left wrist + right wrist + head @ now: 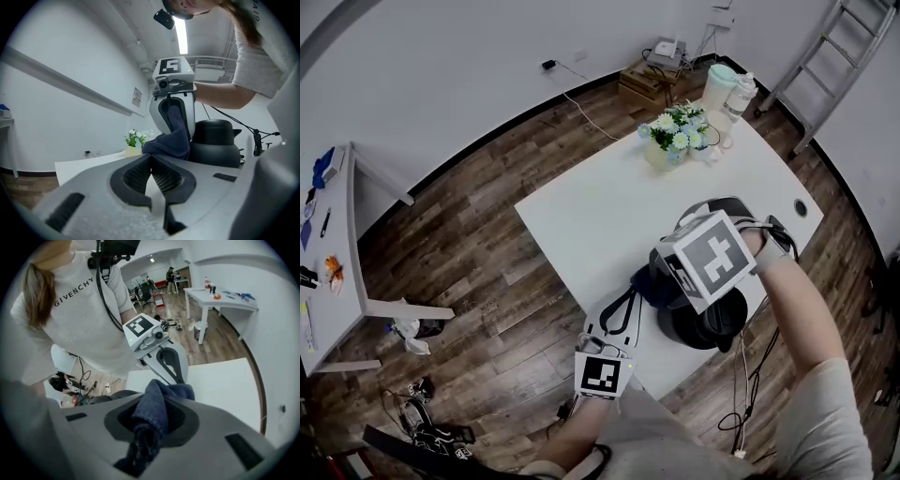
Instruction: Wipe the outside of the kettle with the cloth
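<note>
White bench [609, 216]: carries all items, wood floor around it. Black kettle [708, 328]: upright on bench, near the edge closest to the person, R side. R gripper [149, 420]: positioned above and just beside kettle, marker cube up; jaws clenched on a dark blue cloth [152, 413], fabric bunched between the pads w/ a fold protruding fwd. In the left gripper view the cloth hangs from the R jaws at the kettle's side; contact w/ kettle wall cannot be confirmed. L gripper [152, 176]: low over bench edge, pointed toward cloth and kettle, apart from both; jaws closed together, nothing between them. Flower pot [675, 131]: far end of bench, well apart from kettle.
</note>
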`<state>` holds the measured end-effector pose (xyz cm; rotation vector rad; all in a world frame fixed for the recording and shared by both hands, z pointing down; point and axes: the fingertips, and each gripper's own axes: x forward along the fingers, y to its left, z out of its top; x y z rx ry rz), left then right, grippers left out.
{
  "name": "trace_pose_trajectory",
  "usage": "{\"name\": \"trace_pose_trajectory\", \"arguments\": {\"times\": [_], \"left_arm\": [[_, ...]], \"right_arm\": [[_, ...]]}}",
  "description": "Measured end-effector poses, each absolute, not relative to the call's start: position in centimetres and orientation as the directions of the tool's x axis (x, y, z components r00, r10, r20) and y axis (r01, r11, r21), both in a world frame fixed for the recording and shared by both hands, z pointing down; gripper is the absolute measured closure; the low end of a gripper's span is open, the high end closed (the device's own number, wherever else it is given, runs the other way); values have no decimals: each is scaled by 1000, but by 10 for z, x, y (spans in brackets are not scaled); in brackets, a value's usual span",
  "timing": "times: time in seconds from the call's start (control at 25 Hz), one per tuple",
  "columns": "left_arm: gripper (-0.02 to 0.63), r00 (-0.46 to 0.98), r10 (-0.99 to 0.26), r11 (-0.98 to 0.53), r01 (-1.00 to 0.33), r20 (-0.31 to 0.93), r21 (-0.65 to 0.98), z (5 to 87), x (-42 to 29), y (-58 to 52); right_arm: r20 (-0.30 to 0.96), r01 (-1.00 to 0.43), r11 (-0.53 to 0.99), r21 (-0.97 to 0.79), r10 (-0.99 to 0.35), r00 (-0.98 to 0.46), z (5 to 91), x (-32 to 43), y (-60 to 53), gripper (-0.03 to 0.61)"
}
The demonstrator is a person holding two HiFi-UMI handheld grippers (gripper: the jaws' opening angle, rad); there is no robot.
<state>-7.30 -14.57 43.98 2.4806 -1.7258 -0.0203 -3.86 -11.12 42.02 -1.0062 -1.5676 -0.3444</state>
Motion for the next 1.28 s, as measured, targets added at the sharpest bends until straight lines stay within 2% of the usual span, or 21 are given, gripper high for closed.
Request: {"name": "trace_pose_trajectory", "arguments": {"times": [0.2, 0.44, 0.56, 0.64, 0.76, 0.84, 0.92, 1.0, 1.12, 1.28], "left_arm": [[606, 324, -937, -316, -945, 129, 82, 472, -68, -130], [606, 270, -944, -264, -963, 188, 55, 491, -75, -111], [606, 234, -954, -229, -972, 188, 44, 493, -87, -105], [606, 218, -958, -212, -976, 185, 54, 494, -92, -104], [606, 204, -962, -195, -979, 179, 64, 494, -98, -102], [606, 193, -969, -186, -981, 151, 61, 486, -102, -102], [606, 172, -981, -168, -985, 86, 47, 464, -106, -101], [606, 159, -987, -157, -987, 39, 43, 444, -108, -100], [606, 166, -986, -163, -983, 23, 85, 428, -110, -100], [606, 209, -978, -208, -974, 5, 90, 409, -100, -109]], "right_arm": [[853, 670, 551, -497, 450, 263, 455, -34, -98, 511], [741, 548, 502, -669, 505, 442, 489, -36, -84, 511], [717, 524, 489, -697, 470, 515, 512, -34, -80, 511], [740, 561, 483, -672, 436, 512, 526, -37, -79, 511], [850, 694, 494, -523, 357, 386, 539, -57, -86, 511], [915, 771, 514, -375, 339, 219, 528, -80, -92, 511], [934, 787, 571, -233, 355, 19, 498, -99, -99, 511], [931, 744, 662, -92, 321, -171, 460, -102, -115, 511], [885, 633, 764, 127, 200, -420, 401, -86, -138, 511], [755, 419, 841, 344, 18, -655, 334, -57, -152, 511]]}}
